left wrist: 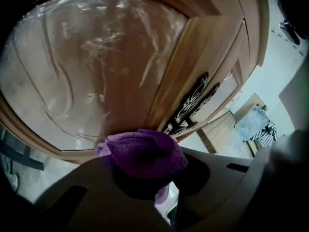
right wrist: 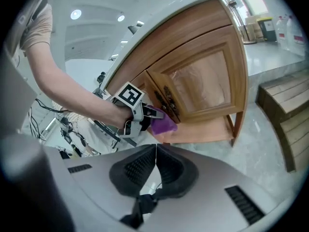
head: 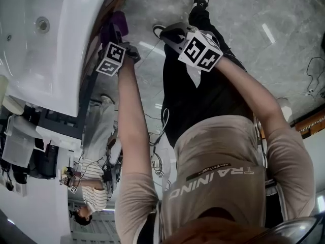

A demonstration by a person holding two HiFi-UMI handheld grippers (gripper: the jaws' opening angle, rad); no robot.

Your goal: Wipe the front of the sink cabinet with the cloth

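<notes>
Left gripper (left wrist: 147, 182) jaws were clamped on the bunched purple cloth (left wrist: 145, 151). The cloth sat at the lower rail of the sink cabinet (left wrist: 96, 71) front; contact could not be confirmed. Right gripper (right wrist: 155, 151) jaws were pressed together with nothing between them, well apart from the cabinet, above the grey floor (right wrist: 270, 144)

cloth (left wrist: 145, 151) in left gripper (right wrist: 152, 115), at cabinet front (left wrist: 96, 71) below sink (head: 45, 50); right gripper (right wrist: 155, 153) apart to its right.
</notes>
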